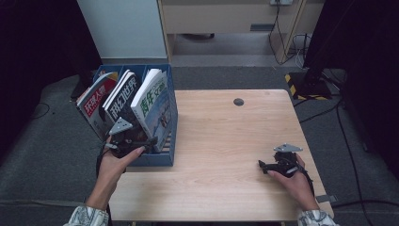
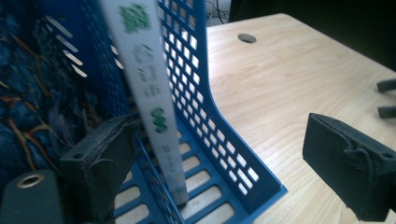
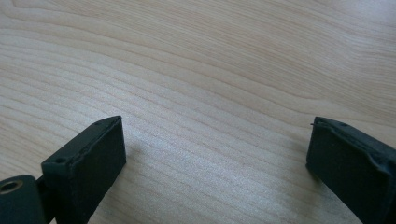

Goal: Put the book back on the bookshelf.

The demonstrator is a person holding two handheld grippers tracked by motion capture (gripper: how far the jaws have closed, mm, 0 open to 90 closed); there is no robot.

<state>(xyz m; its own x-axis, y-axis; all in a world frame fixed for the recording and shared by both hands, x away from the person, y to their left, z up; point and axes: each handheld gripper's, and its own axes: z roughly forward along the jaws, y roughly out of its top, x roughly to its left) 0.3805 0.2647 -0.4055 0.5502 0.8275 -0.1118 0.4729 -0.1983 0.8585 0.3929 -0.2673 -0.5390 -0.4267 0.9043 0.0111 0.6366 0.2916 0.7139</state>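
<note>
Magazines, 3 of them, stand in the blue rack (image 1: 165,157). Left gripper (image 1: 143,142) is at the rack's front, jaws wide around the green-titled one (image 2: 147,93), not yet closed. Right gripper (image 1: 263,165), well right of the rack, rests wide open. Gripping and lifting probably remain.

White-spined magazine (image 2: 148,100) with green lettering, upright, slightly tilted, in rightmost compartment of blue perforated file rack (image 2: 219,140), foot on slotted floor, at table's left edge.
</note>
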